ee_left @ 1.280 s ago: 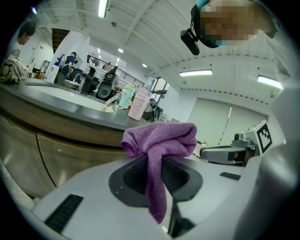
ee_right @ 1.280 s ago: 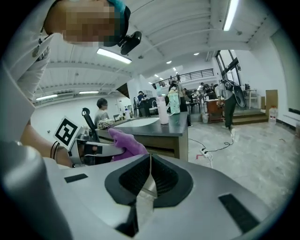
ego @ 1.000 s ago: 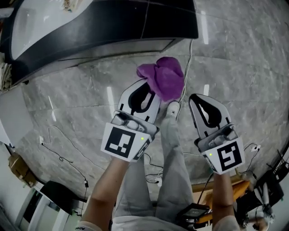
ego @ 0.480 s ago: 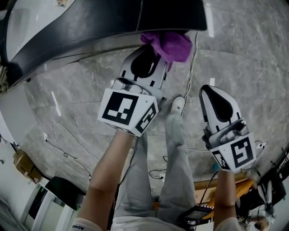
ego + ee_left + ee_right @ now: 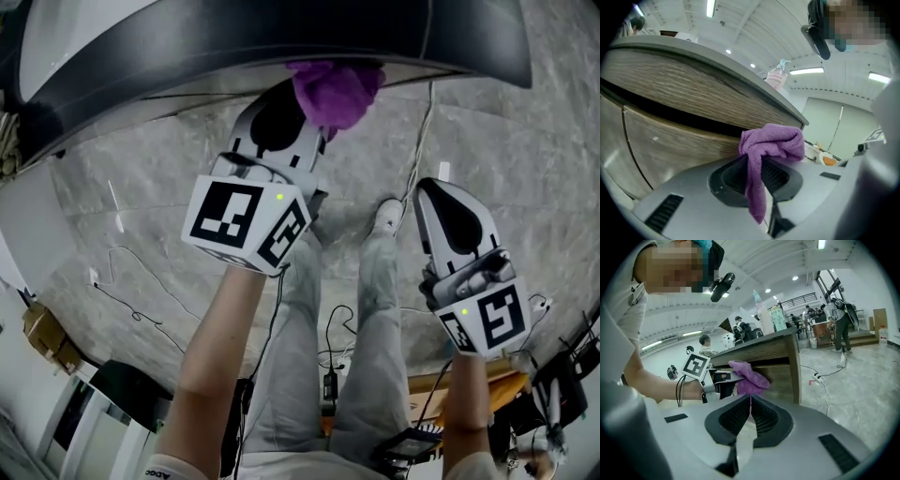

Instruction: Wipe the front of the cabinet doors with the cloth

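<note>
A purple cloth (image 5: 336, 86) is bunched at the tips of my left gripper (image 5: 305, 94), which is shut on it. In the head view the cloth sits right under the dark countertop edge (image 5: 234, 42). The left gripper view has the cloth (image 5: 771, 145) hanging over the jaws of the left gripper (image 5: 757, 161), close to the wood-grain cabinet front (image 5: 670, 140); contact cannot be told. My right gripper (image 5: 441, 192) hangs lower right, shut and empty. From the right gripper (image 5: 751, 401) view, the cloth (image 5: 749, 376) is against the cabinet (image 5: 780, 366).
Cables (image 5: 412, 178) and a power strip (image 5: 816, 377) lie on the marble floor (image 5: 159, 206). The person's legs and a shoe (image 5: 387, 216) stand between the grippers. A soap bottle (image 5: 777, 77) stands on the counter. A person (image 5: 841, 324) stands far off.
The left gripper has risen with the cloth from over the floor to just under the countertop edge. The right gripper has lifted slightly and stayed shut.
</note>
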{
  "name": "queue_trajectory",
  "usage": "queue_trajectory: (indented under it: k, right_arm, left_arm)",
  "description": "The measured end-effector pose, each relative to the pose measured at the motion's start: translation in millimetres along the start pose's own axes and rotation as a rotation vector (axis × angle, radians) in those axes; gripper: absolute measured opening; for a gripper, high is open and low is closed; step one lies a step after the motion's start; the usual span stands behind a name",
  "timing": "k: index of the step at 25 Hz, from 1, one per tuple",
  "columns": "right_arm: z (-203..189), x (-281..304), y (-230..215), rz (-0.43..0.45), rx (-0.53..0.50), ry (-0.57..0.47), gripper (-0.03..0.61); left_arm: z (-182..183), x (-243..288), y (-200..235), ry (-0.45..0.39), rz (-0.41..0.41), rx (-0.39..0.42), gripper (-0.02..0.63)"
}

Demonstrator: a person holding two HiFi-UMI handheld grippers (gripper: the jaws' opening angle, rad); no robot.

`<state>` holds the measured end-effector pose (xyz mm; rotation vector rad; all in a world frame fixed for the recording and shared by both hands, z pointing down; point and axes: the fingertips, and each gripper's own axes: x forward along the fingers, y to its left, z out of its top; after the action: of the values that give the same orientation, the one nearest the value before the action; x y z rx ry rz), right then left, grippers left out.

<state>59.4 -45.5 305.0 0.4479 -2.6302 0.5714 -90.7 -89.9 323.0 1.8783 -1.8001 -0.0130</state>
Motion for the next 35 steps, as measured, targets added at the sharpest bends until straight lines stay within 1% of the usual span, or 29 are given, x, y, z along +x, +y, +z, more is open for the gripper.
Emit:
queue_trajectory:
  k: [5,9,12,19,23,26,29,32,35]
  right_arm:
    - [1.2,25.4,29.6,0.026,-0.011,0.006,0.029]
    - [-0.2,42.3,48.6,0.040,-0.024,0.018,0.029]
    - [-1.4,50.3,56.9,0.043,-0.029,0.025,0.029]
    - [1.5,62.9,80.2,0.074,-0.048,0.030,0.029]
    - [1.7,62.1,85.2,0.092,-0.058,0.030,0.029]
    - [0.4,56.4,82.8,0.098,-0.059,0.030,0.029]
    - [-2.2,47.9,76.3,0.100,-0.059,0.031,0.029]
    - [-4.8,34.4,64.5,0.099,-0.052,0.030,0.029]
    - [-7.4,17.6,45.9,0.090,-0.044,0.030,0.029]
  left_arm:
    - [6.9,-23.5,35.2,-0.007,0.027,0.020,0.060]
    - [10.3,-44.4,70.3,-0.027,0.072,-0.013,0.061]
    - [13.5,-60.3,96.8,-0.040,0.120,-0.030,0.061]
    - [26.1,-101.6,156.3,-0.063,0.254,-0.028,0.061]
    - [29.5,-118.3,175.3,-0.076,0.312,-0.024,0.060]
    - [27.7,-123.1,172.5,-0.081,0.334,-0.018,0.060]
    - [20.0,-123.8,154.6,-0.084,0.331,-0.020,0.060]
    - [0.5,-116.6,119.2,-0.053,0.301,0.000,0.060]
    - [-27.2,-98.4,72.5,-0.002,0.245,0.010,0.060]
